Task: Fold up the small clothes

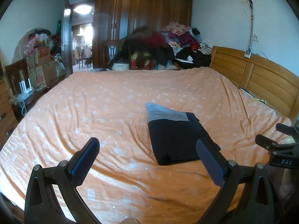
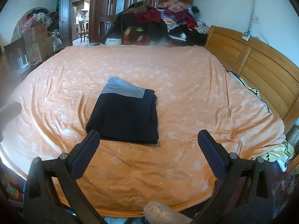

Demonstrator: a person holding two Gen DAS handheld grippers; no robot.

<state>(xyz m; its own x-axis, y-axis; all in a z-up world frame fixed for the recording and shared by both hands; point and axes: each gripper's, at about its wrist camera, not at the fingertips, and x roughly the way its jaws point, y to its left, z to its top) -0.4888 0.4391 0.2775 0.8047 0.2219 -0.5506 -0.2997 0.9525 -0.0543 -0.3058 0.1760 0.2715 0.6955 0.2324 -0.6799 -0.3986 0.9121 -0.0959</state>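
Observation:
A folded dark navy garment (image 1: 175, 138) with a grey band at its far end lies flat on the orange bedspread (image 1: 93, 112). In the right wrist view the same folded garment (image 2: 125, 119) sits just beyond the fingers, left of centre. My left gripper (image 1: 147, 153) hovers open above the bed, its right finger overlapping the garment's near right edge, nothing held. My right gripper (image 2: 148, 143) is open too, above the near edge of the bed (image 2: 186, 102), empty. The right gripper's black frame (image 1: 280, 149) shows at the right edge of the left wrist view.
A wooden headboard (image 1: 261, 82) runs along the right. A heap of clothes (image 1: 186, 43) and a chair (image 1: 110, 52) stand past the far edge, before a large wardrobe (image 1: 143, 13). Boxes (image 1: 41, 69) and drawers (image 1: 5, 115) crowd the left. A knee (image 2: 160, 214) shows below.

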